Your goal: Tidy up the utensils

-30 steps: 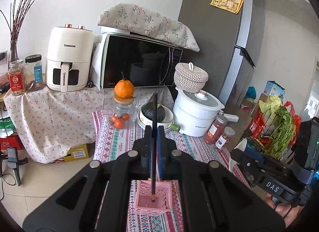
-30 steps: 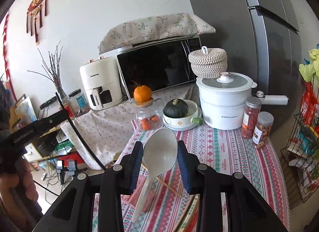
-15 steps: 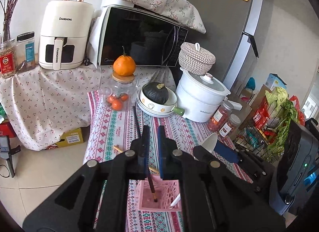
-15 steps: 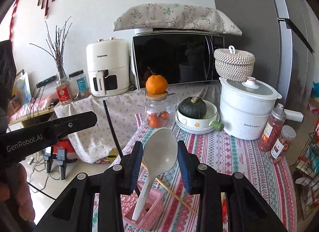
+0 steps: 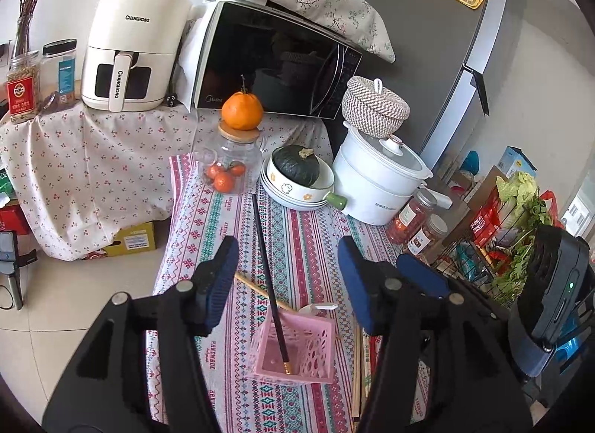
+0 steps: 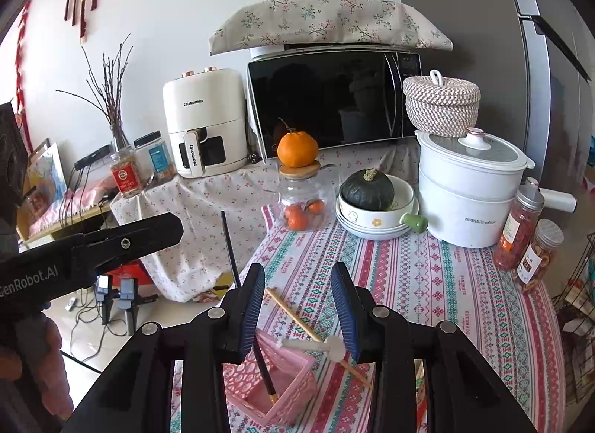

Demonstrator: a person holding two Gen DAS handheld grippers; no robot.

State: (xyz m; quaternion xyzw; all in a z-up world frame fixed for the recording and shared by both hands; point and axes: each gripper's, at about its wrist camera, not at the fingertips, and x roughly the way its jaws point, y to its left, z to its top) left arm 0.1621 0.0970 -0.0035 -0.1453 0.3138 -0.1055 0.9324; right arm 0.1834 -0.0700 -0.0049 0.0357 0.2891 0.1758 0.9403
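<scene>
I think I am partway through. One black chopstick (image 5: 268, 276) stands in the pink basket (image 5: 297, 353), leaning on its back rim with its gold tip on the bottom. The basket sits near the front edge of the table (image 5: 305, 243).

My left gripper (image 5: 284, 278) is opening, and the black chopstick between its jaws is not touched by them. My right gripper (image 6: 297, 302) is opening a little too. The white spoon (image 6: 316, 346) lies across the basket's right rim, tipped over, and I don't think the pads press it. It is not properly in yet.

A wooden chopstick (image 5: 260, 291) lies on the table behind the basket, and more wooden chopsticks (image 5: 359, 369) lie beside it on the right. Both grippers point down at the basket, close together.
</scene>
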